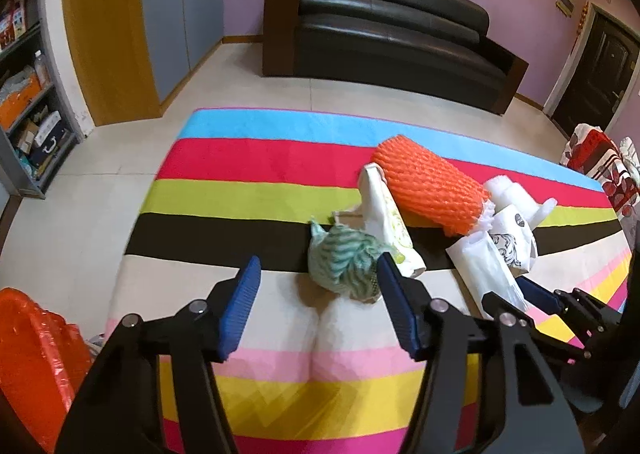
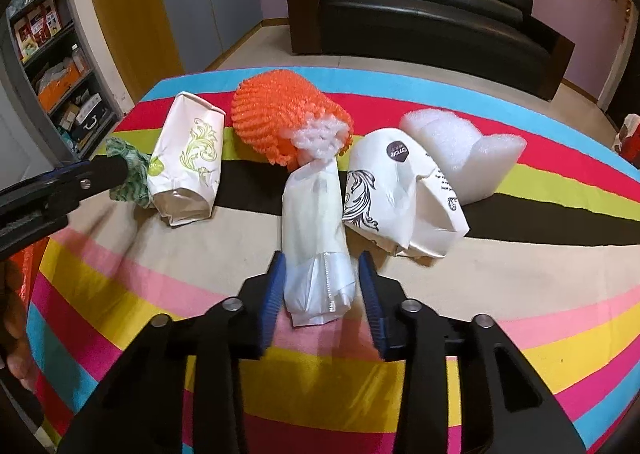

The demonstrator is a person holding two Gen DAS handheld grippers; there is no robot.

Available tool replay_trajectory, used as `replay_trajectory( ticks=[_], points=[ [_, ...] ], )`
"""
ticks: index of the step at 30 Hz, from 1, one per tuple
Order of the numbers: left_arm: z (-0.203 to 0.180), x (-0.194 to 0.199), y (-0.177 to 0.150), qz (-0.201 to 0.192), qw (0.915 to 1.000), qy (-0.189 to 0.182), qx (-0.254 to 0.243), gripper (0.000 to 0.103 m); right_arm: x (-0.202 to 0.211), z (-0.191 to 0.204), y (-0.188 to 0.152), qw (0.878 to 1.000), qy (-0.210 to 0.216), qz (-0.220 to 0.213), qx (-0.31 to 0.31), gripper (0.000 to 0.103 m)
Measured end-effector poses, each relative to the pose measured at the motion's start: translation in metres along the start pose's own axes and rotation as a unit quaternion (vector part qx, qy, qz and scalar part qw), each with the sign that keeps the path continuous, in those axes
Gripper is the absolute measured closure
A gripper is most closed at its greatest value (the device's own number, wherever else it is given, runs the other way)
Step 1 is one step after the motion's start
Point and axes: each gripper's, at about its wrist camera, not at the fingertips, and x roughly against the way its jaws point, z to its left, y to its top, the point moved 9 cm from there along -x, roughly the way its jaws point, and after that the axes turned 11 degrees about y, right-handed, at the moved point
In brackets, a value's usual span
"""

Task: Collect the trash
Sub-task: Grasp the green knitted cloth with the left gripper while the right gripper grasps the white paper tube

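**Trash on the striped cloth, both grippers closing in**

The litter lay in a loose row across a table covered with a broad-striped multicolour cloth (image 2: pixel 120 294). Nearest the right gripper (image 2: pixel 323 286) was a crumpled white plastic bag with a translucent, creased lower end (image 2: pixel 316 238), lying lengthwise toward the camera. Its near end sat between the two blue ribbed pads; the left pad (image 2: pixel 274 286) touched its side, while a thin gap showed at the right pad, so the jaws stood narrow around the bag and not visibly clamped on it.

Just right of that bag lay a flattened white paper bag printed with black scrollwork (image 2: pixel 384 194), touching a block of white foam sheet (image 2: pixel 460 154) farther right. Behind them sat an orange foam-net sleeve with white netting spilling from its end (image 2: pixel 280 114). To the left lay a white paper bag with a green floral print (image 2: pixel 188 162), its open end facing near.

Far left, a crumpled green-and-white striped plastic bag (image 1: pixel 344 262) lay against the floral bag. The left gripper (image 1: pixel 316 286) pointed down at it, jaws apart; the wad lay just beyond the fingertips, brushing the right blue pad (image 1: pixel 394 294), well clear of the left one.
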Motion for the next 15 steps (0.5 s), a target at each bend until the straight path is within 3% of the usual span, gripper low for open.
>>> replay_trajectory(
  ticks=[9, 11, 15],
  points=[
    [-0.008, -0.027, -0.007, 0.029, 0.9996, 0.000, -0.008, 0.067, 0.004, 0.003, -0.004, 1.000, 0.008, -0.001, 0.013, 0.080],
    [-0.005, -0.032, -0.009, 0.035, 0.9994, -0.002, -0.009, 0.076, 0.009, -0.001, -0.006, 1.000, 0.007, -0.003, 0.016, 0.080],
    [-0.002, -0.027, -0.010, 0.028, 0.9995, -0.003, -0.016, 0.078, 0.019, -0.006, -0.011, 1.000, 0.001, -0.008, 0.021, 0.080]
  ],
)
